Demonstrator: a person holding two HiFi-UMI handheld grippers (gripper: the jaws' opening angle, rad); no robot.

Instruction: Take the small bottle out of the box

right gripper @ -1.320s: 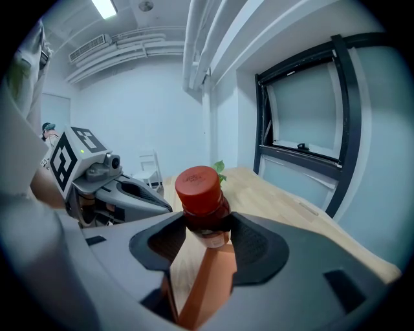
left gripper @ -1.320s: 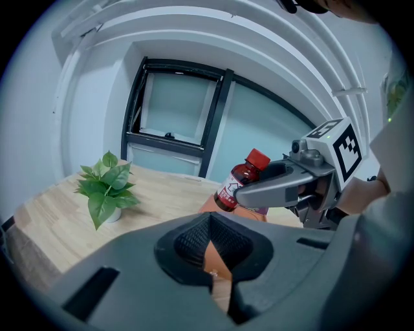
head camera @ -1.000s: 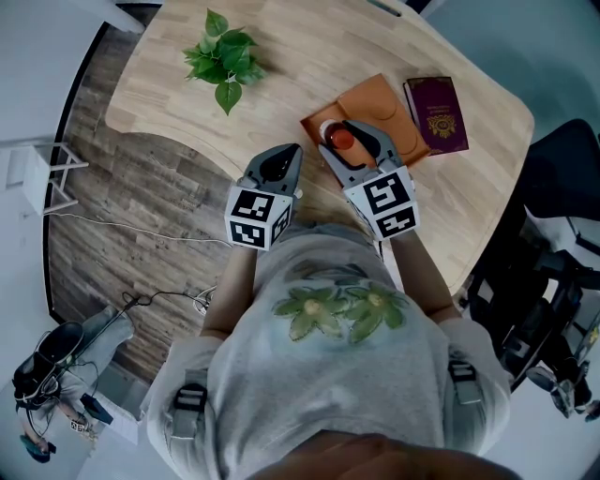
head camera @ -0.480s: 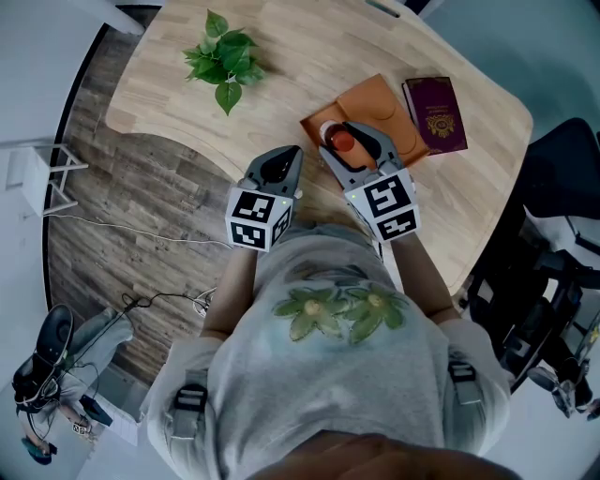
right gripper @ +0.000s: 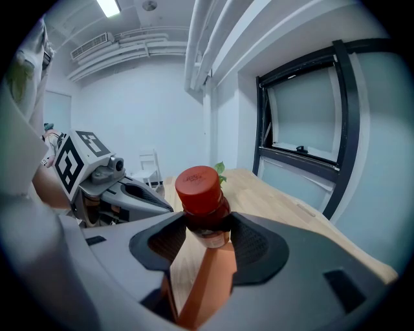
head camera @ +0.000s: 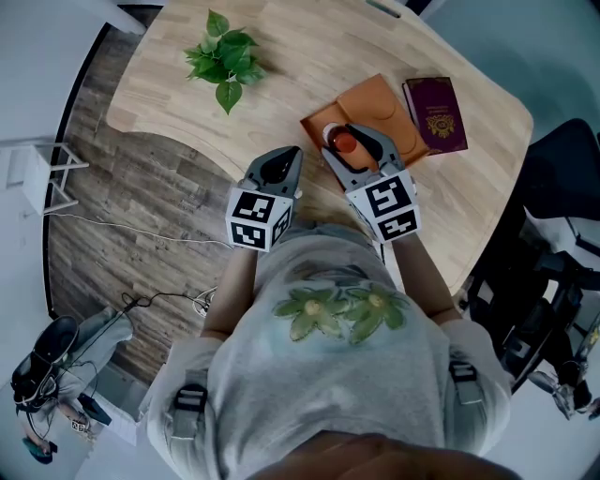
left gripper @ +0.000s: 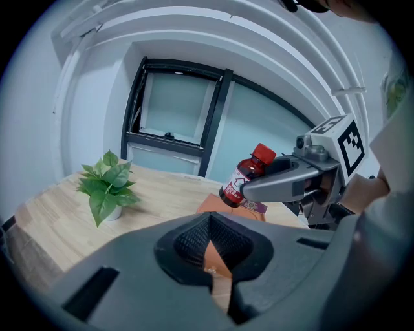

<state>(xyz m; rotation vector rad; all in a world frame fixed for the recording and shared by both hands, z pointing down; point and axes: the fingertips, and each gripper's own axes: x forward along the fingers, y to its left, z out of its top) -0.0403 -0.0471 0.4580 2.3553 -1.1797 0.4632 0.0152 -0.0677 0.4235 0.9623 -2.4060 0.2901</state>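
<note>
Now | right gripper clenched on small bottle, slightly higher than before | likely clear of orange box | left gripper closed, empty

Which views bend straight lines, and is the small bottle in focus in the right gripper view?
Both gripper views: fisheye, the window frame bows, corners black. Right gripper view: the small bottle is sharp, a ceiling lamp glares. Head view: even light on the table.
</note>
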